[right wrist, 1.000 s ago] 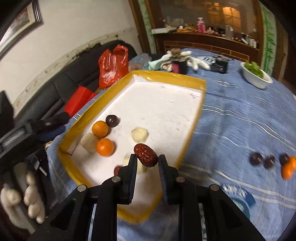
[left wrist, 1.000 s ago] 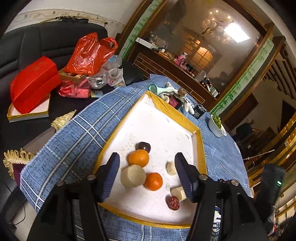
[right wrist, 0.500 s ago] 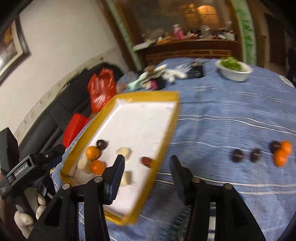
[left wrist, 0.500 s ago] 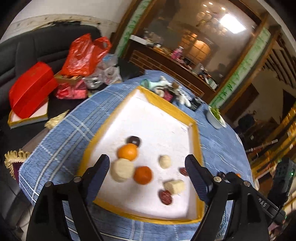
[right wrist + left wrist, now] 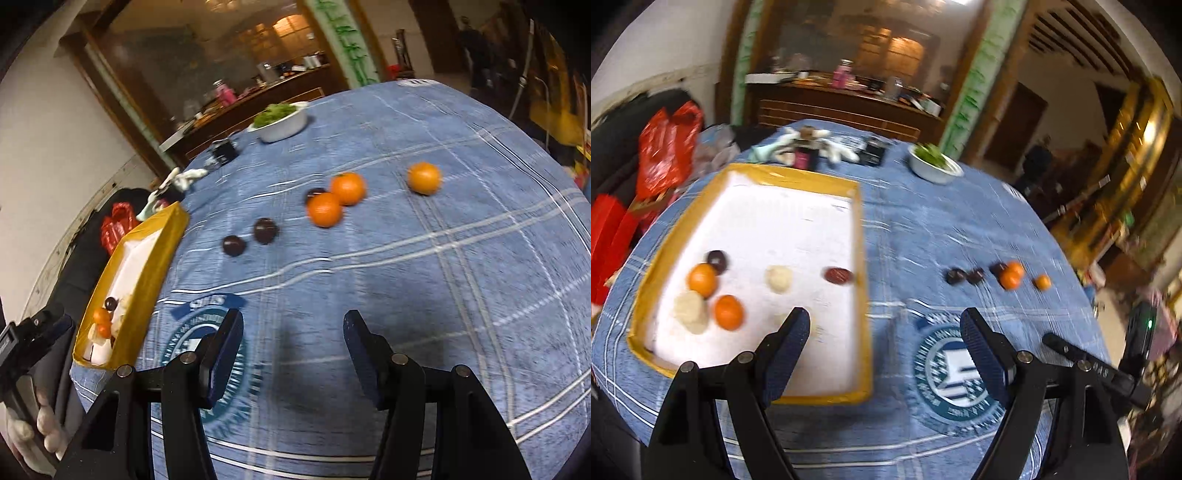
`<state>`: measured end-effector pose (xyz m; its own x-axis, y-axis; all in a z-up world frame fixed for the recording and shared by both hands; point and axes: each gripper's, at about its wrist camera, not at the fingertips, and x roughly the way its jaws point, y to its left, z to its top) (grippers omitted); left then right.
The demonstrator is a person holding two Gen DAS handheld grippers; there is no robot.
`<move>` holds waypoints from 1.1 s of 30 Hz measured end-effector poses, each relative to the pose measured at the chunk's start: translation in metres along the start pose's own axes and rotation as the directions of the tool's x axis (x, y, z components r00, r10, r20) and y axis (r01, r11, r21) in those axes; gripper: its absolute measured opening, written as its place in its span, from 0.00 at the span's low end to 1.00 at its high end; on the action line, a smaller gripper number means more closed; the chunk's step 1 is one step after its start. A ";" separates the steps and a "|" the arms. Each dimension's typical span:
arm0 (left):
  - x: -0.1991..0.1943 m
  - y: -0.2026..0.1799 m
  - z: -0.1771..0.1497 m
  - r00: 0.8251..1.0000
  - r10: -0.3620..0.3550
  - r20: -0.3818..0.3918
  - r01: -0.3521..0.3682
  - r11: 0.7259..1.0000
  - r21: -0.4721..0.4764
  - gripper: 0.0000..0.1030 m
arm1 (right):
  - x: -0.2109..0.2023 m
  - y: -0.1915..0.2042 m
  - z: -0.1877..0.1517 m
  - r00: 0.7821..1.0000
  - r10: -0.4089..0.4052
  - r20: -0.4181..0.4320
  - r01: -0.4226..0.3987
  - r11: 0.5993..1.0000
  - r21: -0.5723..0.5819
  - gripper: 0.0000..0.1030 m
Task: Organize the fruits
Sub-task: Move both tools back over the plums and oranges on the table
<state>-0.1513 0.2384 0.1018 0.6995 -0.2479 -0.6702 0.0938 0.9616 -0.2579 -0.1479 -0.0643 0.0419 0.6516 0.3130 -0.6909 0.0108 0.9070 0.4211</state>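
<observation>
Tray (image 5: 862, 295) contents: two oranges (image 5: 702, 279), two pale fruits (image 5: 779, 279), one dark round fruit (image 5: 717, 260), one red date (image 5: 837, 275). Cloth (image 5: 461, 277), upper centre: three oranges (image 5: 424, 178), three dark fruits (image 5: 233, 245).

The left gripper (image 5: 884, 343) is spread wide with nothing between its blue-padded fingers (image 5: 788, 341), tilted downward. The right gripper (image 5: 293, 349) is likewise wide apart and empty, its fingers (image 5: 360, 349) angled down. In the right wrist view, a pale-gloved hand (image 5: 35, 437) grips the left gripper's black handle at lower left.
</observation>
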 end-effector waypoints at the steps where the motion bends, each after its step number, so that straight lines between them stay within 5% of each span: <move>1: 0.002 -0.009 -0.003 1.000 0.003 -0.007 -0.002 1.000 0.022 0.80 | -0.002 -0.005 0.000 1.000 0.004 0.006 -0.004 1.000 0.010 0.59; 15: 0.036 -0.100 -0.037 0.989 0.146 -0.039 -0.132 0.962 0.240 0.80 | -0.015 -0.025 -0.006 0.995 0.041 0.088 -0.046 0.998 0.046 0.67; 33: 0.041 -0.105 -0.042 0.988 0.146 -0.047 -0.129 0.957 0.260 0.80 | -0.011 -0.023 -0.007 0.997 0.020 0.078 -0.024 0.999 0.045 0.70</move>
<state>-0.1622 0.1222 0.0716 0.6716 -0.1105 -0.7326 0.1838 0.9828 0.0202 -0.1613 -0.0867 0.0357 0.7089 0.3086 -0.6342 0.0292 0.8856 0.4636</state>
